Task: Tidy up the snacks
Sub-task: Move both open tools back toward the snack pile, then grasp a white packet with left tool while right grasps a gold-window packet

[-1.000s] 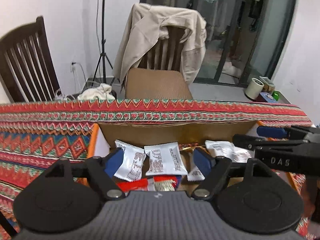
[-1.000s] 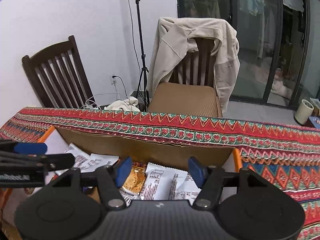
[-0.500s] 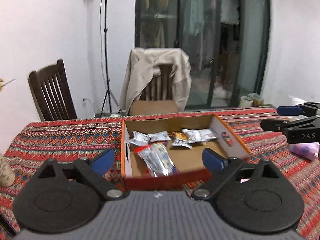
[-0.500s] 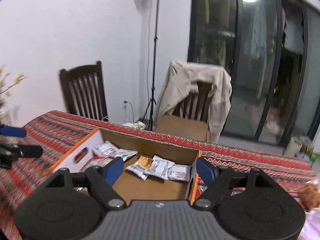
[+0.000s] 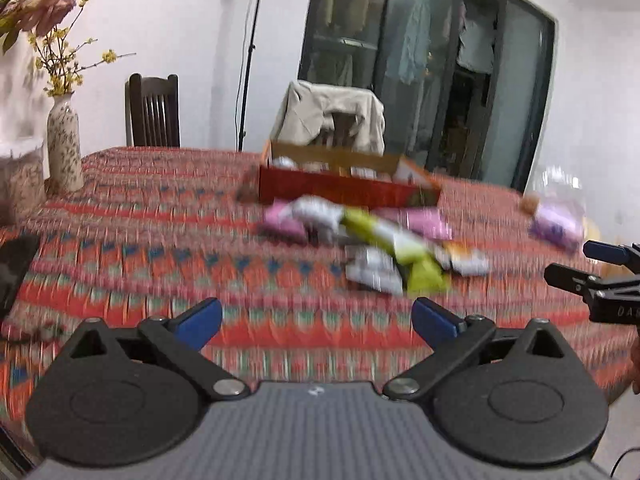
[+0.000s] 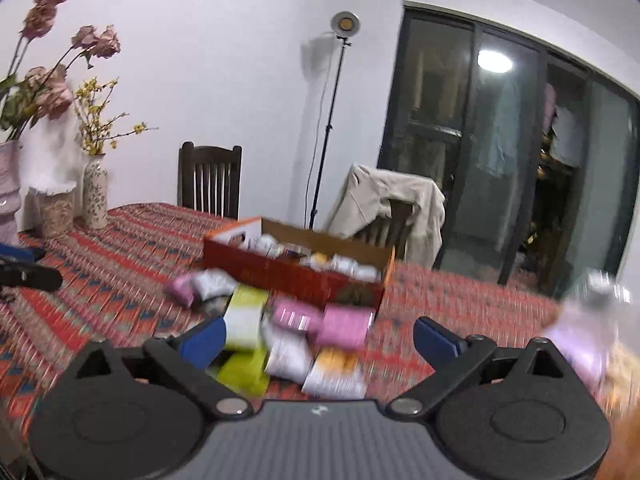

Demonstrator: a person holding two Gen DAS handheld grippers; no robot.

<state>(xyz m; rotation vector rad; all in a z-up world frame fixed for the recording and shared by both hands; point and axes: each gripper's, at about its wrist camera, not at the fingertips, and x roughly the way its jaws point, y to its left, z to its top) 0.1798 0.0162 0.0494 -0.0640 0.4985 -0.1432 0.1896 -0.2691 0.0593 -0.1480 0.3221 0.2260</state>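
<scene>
Far left, a speckled vase (image 5: 64, 142) of yellow sprigs stands on the patterned tablecloth (image 5: 160, 240), with a dark wooden chair (image 5: 153, 110) behind the table edge and a light stand (image 6: 330, 120) against the white wall. Left gripper (image 5: 316, 318): jaws spread wide, nothing between the blue fingertips (image 5: 200, 320), held above the near part of the cloth. Centre, the task's things: an open cardboard snack box (image 5: 344, 190) with a red front wall sits on the far half of the table and holds several small packets, blurred. Just in front of it lies a loose heap of snack packets (image 5: 376, 240), among them a yellow-green pouch (image 5: 404, 252), pink packets (image 6: 344, 326) and white ones; some overlap, and motion blur hides their print. Behind the box, a second chair draped with a beige jacket (image 6: 388, 200) stands before dark glass doors (image 6: 500, 152). Right gripper (image 6: 320, 338): jaws likewise wide apart and empty, poised over the near edge of the heap. Far right, a pale purple bag (image 5: 556, 226) lies apart from the heap.
</scene>
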